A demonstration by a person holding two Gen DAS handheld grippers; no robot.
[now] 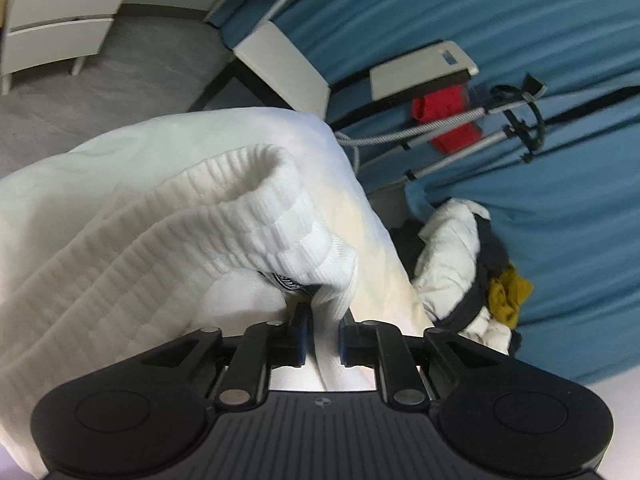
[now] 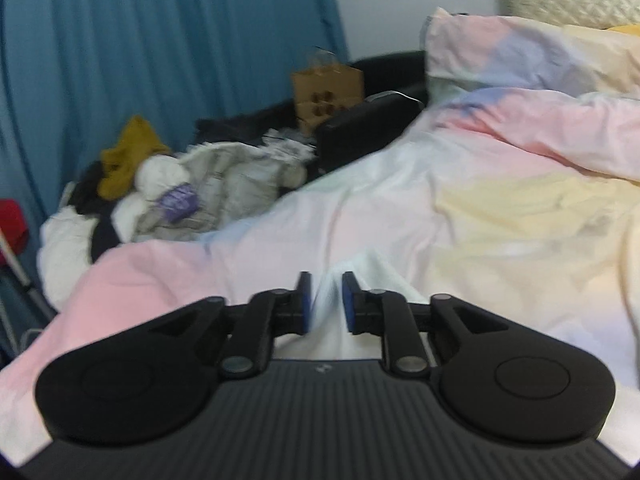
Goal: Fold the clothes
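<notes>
- Left wrist view: white ribbed knit garment (image 1: 168,240) bunched and lifted, its hem edge running between the fingers of the left gripper (image 1: 323,320), which is clamped on the fabric.
- Right wrist view: right gripper (image 2: 326,300) pinches a white fabric fold, likely the same garment, over the pastel pink-yellow duvet (image 2: 500,216).
- Judgement: fold in progress; keep both pinches level, pull the edge taut, lay it flat on the duvet before letting go.
- Loose clothes pile (image 2: 172,184) beside the bed, in front of the blue curtain (image 2: 160,40); keep clear.
</notes>
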